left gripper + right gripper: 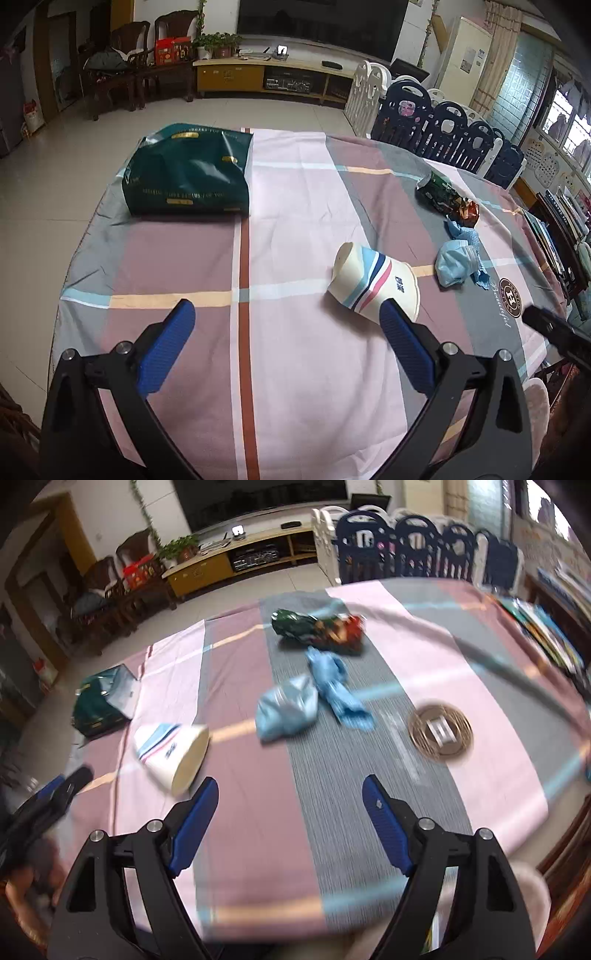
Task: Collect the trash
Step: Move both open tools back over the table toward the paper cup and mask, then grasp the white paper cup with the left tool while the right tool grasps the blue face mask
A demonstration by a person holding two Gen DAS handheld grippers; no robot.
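1. A table draped in a checked cloth (295,229) of pink, mauve and grey bands fills both wrist views; all the litter lies on it, none gathered yet as far as I can see.
2. A dark green glossy plastic bag with gold lettering (188,177) lies slumped on its side at about ten o'clock in the left wrist view, well apart from the litter. I judge it to be the collecting bag; whether anything is inside it cannot be told.
3. A cream paper cup with blue, navy and pink stripes (376,280) lies tipped over at about two o'clock from the left gripper (288,317), just beyond its right-hand finger and not touching it.
4. A crumpled light blue face mask (288,709) sits at twelve o'clock from the right gripper (290,794), touching a twisted blue rag or glove (336,686) just past it.
5. A scrunched green and red foil snack wrapper (317,627) lies farthest off, again near twelve o'clock.
6. The left gripper's blue ribbed fingers (166,347) stand wide apart with only cloth between them; it has hold of nothing.
7. The right gripper's jaws gape likewise, empty.
8. Judgement: the job is at its very start, with cup, mask, rag and wrapper all left to bag.
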